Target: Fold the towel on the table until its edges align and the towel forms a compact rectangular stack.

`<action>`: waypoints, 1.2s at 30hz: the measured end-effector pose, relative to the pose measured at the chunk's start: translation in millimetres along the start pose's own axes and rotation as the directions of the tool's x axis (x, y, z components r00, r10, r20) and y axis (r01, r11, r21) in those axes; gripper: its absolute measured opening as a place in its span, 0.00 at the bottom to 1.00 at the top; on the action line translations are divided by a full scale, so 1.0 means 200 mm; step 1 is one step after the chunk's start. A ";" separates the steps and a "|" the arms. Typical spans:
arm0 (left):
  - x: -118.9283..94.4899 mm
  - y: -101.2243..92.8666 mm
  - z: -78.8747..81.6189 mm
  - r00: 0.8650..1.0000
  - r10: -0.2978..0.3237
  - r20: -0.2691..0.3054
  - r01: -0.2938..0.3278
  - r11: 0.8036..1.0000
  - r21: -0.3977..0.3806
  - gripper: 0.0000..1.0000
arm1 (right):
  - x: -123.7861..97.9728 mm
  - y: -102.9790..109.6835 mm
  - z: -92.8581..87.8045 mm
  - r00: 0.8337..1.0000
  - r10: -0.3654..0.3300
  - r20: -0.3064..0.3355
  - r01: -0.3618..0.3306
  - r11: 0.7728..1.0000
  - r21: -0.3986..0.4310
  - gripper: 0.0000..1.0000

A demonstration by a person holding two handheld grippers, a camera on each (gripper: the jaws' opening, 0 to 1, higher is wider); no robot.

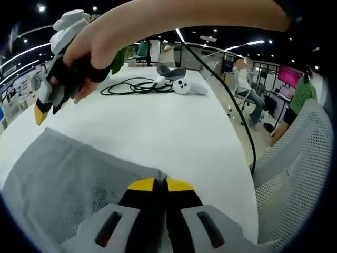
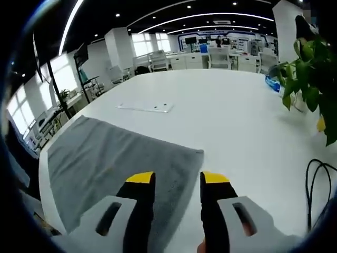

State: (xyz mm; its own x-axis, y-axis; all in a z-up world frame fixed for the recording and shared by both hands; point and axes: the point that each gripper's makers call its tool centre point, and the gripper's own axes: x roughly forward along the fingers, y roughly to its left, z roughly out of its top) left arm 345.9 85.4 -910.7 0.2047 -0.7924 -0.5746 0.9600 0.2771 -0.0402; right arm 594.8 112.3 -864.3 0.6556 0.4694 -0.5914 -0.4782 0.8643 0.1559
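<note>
The grey towel (image 1: pixel 63 179) lies flat on the white table (image 1: pixel 174 132). In the left gripper view my left gripper (image 1: pixel 160 184) is low at the towel's near corner, its yellow-tipped jaws shut together on the cloth's edge. A hand holds my right gripper (image 1: pixel 48 105) above the towel's far left side. In the right gripper view the towel (image 2: pixel 110 158) spreads out below and to the left. My right gripper (image 2: pixel 178 179) hovers over the towel's near corner, jaws wide apart with nothing between them.
A coiled black cable (image 1: pixel 134 86), a white controller (image 1: pixel 184 86) and a grey headset (image 1: pixel 171 71) lie at the table's far end. A mesh chair (image 1: pixel 295 158) stands on the right. A plant (image 2: pixel 310 68), a clear strip (image 2: pixel 145 107) and a cable (image 2: pixel 316 179) border the towel.
</note>
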 end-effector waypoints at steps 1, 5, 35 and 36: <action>0.00 0.00 0.00 1.000 -0.001 0.000 0.001 1.000 0.003 0.06 | 0.03 -0.02 0.01 1.000 -0.015 0.004 0.015 1.000 -0.010 0.32; 0.00 0.00 0.00 1.000 -0.006 0.021 0.006 1.000 -0.012 0.06 | 0.10 -0.10 -0.03 0.997 -0.061 -0.044 0.059 0.997 -0.042 0.27; -0.07 0.01 -0.01 0.999 -0.049 -0.008 0.048 0.997 -0.058 0.05 | 0.27 -0.11 -0.08 0.999 -0.041 -0.013 0.042 0.996 0.077 0.00; -0.08 0.01 0.00 0.999 -0.050 -0.005 0.050 0.997 -0.061 0.05 | 0.27 -0.11 -0.07 1.000 -0.027 -0.004 0.027 0.991 0.131 0.00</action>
State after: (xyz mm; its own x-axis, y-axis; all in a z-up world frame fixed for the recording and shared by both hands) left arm 344.7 98.3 -902.3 0.1555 -0.8025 -0.5760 0.9556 0.2699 -0.1182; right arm 631.3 116.3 -910.6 0.6660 0.4457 -0.5981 -0.3796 0.8928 0.2425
